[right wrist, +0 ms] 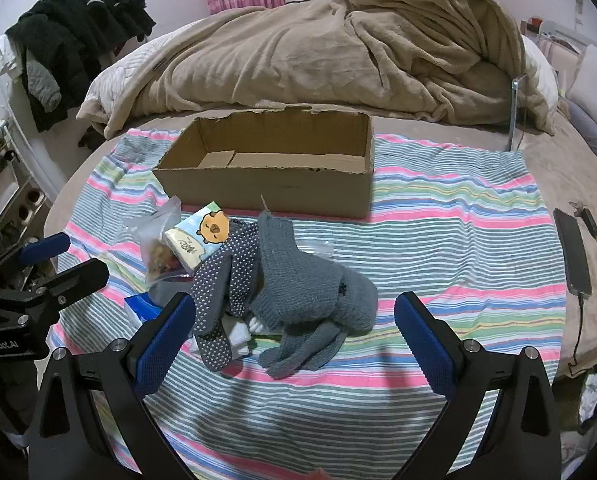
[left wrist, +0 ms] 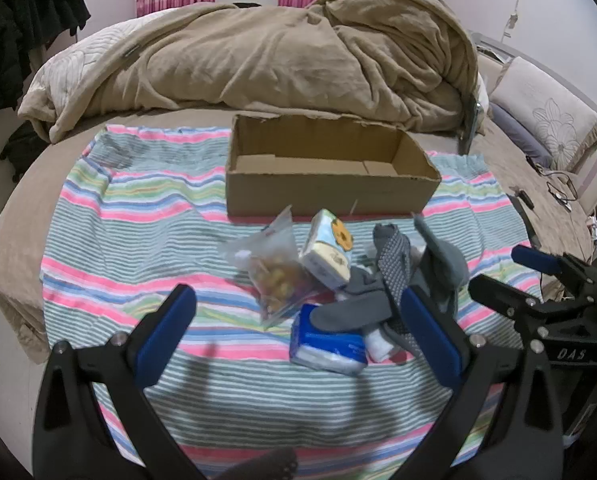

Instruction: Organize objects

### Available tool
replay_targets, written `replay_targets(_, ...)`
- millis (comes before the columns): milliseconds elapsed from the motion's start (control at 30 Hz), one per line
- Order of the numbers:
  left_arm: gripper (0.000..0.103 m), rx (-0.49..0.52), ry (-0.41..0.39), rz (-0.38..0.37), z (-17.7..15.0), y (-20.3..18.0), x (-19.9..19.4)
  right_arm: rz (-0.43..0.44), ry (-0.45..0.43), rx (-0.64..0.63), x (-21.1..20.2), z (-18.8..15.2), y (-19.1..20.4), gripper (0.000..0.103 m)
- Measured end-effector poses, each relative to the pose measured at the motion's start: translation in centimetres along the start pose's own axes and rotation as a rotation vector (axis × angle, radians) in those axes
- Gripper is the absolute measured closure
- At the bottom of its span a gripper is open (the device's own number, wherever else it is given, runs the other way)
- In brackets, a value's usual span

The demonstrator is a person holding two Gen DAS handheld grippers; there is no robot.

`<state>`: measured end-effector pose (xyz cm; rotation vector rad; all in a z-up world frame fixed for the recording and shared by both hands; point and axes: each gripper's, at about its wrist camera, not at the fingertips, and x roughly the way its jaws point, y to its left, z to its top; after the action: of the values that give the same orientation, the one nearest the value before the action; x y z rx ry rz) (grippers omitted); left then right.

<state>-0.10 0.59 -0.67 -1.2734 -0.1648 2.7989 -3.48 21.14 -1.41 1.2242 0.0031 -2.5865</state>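
Observation:
An empty cardboard box (left wrist: pixel 330 184) (right wrist: pixel 266 188) stands on a striped cloth (left wrist: pixel 138 248) (right wrist: pixel 458 216) spread over the bed. In front of it lies a small heap: a clear snack bag (left wrist: pixel 276 270) (right wrist: pixel 160 248), a tissue pack with a cartoon animal (left wrist: pixel 326 252) (right wrist: pixel 200 236), a blue tissue pack (left wrist: pixel 326 344) (right wrist: pixel 142 308), a dotted grey sock (left wrist: pixel 394 264) (right wrist: pixel 218 288) and grey knit gloves (left wrist: pixel 442 268) (right wrist: pixel 310 296). My left gripper (left wrist: pixel 302 336) hovers open just short of the heap's near side. My right gripper (right wrist: pixel 294 332) stands open over the gloves, touching nothing.
A rumpled tan blanket (left wrist: pixel 290 52) (right wrist: pixel 338 48) fills the bed behind the box. A phone on a cable (right wrist: pixel 574 252) lies at the right edge, pillows (left wrist: pixel 546 120) beyond. Dark clothes (right wrist: pixel 74 40) hang at the far left.

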Motion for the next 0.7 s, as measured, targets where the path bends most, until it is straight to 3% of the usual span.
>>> replay_targets(700, 0.0, 0.0, 0.003, -0.002, 0.02, -0.02, 0.0, 0.004, 0.003, 0.015, 0.12, 0.02, -0.06, 0.002)
